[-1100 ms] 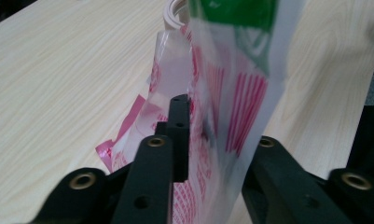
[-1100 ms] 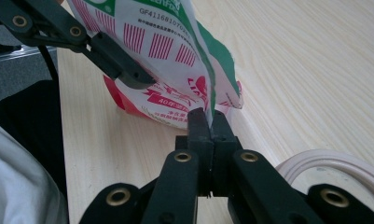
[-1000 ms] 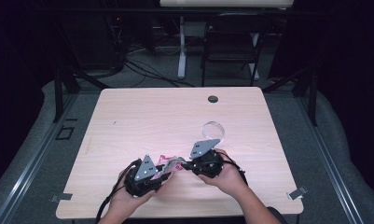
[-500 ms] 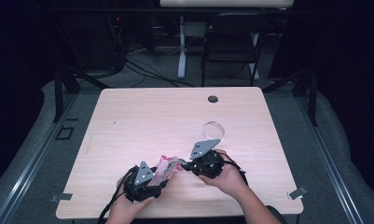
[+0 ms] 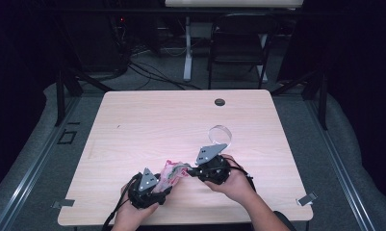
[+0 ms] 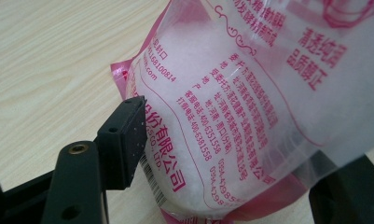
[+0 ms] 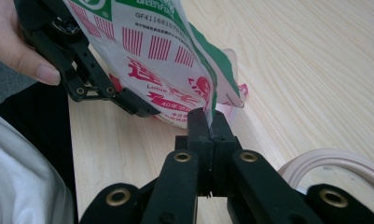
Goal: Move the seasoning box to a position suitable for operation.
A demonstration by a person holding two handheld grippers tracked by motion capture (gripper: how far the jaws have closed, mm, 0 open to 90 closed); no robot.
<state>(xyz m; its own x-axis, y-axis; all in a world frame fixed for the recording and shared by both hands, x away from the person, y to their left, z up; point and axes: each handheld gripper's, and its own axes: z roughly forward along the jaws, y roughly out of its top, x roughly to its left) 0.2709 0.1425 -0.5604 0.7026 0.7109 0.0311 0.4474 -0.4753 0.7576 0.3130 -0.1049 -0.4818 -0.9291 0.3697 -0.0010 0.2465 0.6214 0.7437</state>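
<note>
bag (image 5: 173, 171) pinched at top edge by right gripper (image 7: 208, 122) | left gripper (image 6: 222, 163) just spread wide, straddling bag's belly unclamped | needed lower, firmer re-grip before pulling

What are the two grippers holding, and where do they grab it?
The right gripper pinches the thin top edge of the pink-printed bag of white grains. The left gripper has just been opening; the bag sits between its jaws, ungripped.

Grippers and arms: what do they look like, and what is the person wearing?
Both the left gripper and the right gripper are black, each topped by a grey three-cornered plate, with brass-ringed pivots and flat rectangular pads. A black cable trails from each. Forearms are bare; white cloth shows in the right gripper view.
</note>
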